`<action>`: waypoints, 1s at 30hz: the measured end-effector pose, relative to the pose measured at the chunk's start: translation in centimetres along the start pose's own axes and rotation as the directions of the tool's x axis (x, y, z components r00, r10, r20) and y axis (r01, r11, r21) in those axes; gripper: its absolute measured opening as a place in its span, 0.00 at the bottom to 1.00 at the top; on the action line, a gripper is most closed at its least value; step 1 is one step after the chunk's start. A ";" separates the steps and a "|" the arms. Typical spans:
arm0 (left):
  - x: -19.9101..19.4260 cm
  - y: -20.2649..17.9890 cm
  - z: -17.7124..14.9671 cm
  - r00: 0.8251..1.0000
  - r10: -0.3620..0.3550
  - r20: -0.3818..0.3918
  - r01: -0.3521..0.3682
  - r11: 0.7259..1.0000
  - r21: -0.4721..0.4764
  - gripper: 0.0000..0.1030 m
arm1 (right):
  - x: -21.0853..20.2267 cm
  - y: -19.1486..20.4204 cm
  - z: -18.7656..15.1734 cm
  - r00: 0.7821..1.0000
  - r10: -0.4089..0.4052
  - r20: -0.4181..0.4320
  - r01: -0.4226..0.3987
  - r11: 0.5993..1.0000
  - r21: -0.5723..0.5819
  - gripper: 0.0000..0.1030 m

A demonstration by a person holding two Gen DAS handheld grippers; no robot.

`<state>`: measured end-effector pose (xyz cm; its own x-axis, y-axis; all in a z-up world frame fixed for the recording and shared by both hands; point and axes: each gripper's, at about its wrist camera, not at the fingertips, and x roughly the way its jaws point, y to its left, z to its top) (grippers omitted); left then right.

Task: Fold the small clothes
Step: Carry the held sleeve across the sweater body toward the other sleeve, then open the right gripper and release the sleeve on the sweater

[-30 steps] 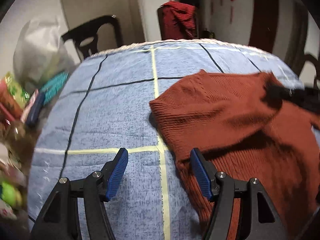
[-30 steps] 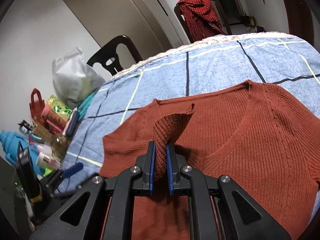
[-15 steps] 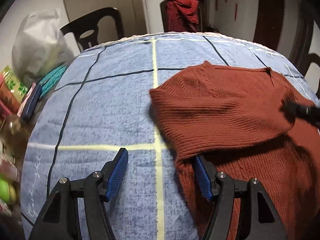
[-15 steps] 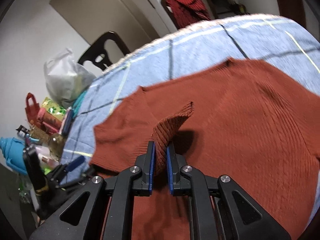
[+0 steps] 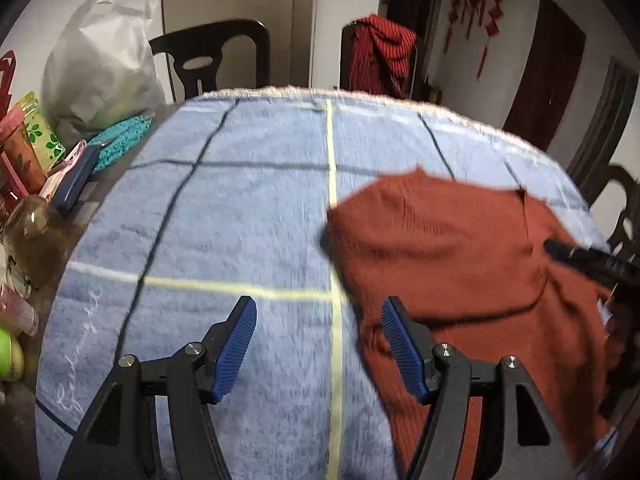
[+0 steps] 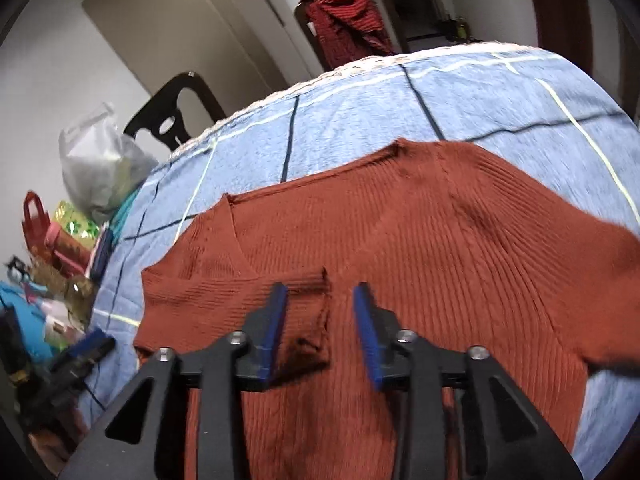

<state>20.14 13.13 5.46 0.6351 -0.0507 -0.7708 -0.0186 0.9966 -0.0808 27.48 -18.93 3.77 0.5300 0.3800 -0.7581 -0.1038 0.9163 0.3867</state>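
Rust-red ribbed V-neck sweater [image 6: 420,240] lies flat, sleeve folded across; right claw [image 6: 320,320] opening over its cuff, left claw [image 5: 316,344] apart, empty.

sweater [image 6: 420,240]: rust-red ribbed knit, matt, soft | worktop cover [image 5: 240,220]: blue terry-like cloth, fuzzy, matt, dark and pale stripes | tool pads [image 5: 236,344]: blue ridged plastic or rubber; arms matt black plastic, shiny metal screws | bag [image 5: 96,64]: crinkled translucent plastic | chair [image 5: 212,56]: glossy black
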 end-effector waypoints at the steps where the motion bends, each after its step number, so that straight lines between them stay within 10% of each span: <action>1: 0.1 0.2 0.6 1.000 0.009 0.006 -0.009 1.000 -0.013 0.66 | 0.3 0.3 0.1 1.000 0.005 -0.012 -0.005 1.000 -0.020 0.38; 12: 6.7 -1.4 3.7 0.995 0.002 -0.104 -0.001 1.000 0.006 0.64 | 2.6 2.1 0.0 0.997 -0.050 -0.057 0.042 0.990 -0.132 0.36; 15: 6.9 -1.5 3.3 0.995 0.038 -0.095 -0.038 0.999 0.011 0.62 | 2.7 2.9 0.0 0.996 -0.086 -0.031 0.078 0.977 -0.200 0.07; 30: 6.4 -0.7 2.7 0.987 0.128 -0.099 -0.127 0.992 0.007 0.62 | 0.1 1.8 0.9 0.988 -0.140 0.059 0.149 0.966 -0.213 0.16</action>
<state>26.28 12.25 2.28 0.5478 0.0706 -0.8336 -0.0940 0.9953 0.0226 28.11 -17.38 4.84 0.5881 0.2403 -0.7722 -0.2002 0.9684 0.1488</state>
